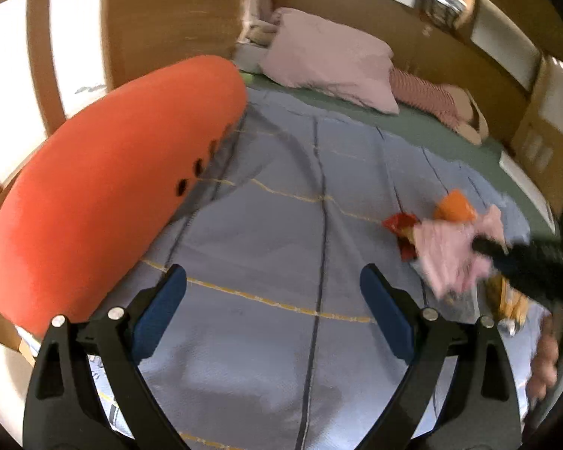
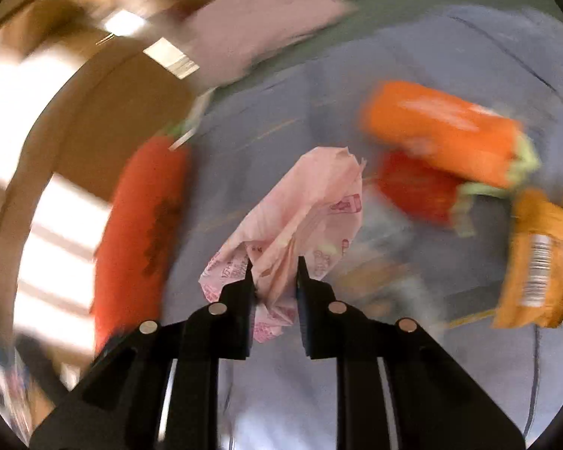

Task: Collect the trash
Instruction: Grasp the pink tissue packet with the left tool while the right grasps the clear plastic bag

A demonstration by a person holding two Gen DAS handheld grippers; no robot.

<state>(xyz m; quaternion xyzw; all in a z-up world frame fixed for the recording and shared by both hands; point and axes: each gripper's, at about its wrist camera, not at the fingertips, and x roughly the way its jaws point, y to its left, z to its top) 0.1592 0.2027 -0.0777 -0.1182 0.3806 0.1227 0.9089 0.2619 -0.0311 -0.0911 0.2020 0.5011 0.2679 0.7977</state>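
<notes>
A crumpled pink printed wrapper [image 2: 300, 217] sticks out from between the fingers of my right gripper [image 2: 275, 268], which is shut on it just above the blue quilt [image 2: 413, 56]. The left wrist view shows the same gripper [image 1: 506, 258] as a black blur holding the pink wrapper [image 1: 450, 247]. Right of it lie an orange packet [image 2: 443, 131], a red wrapper [image 2: 416, 187] and a yellow-orange snack bag [image 2: 540, 258]. My left gripper [image 1: 274, 273] hangs open over bare quilt [image 1: 281, 195], left of the trash, holding nothing.
A long orange carrot-shaped cushion [image 1: 112, 195] lies along the bed's left side. A pink pillow [image 1: 330, 60] and a striped soft toy [image 1: 428, 97] sit at the head, against wooden panelling [image 1: 169, 18]. A person's hand [image 1: 544, 363] shows at the right edge.
</notes>
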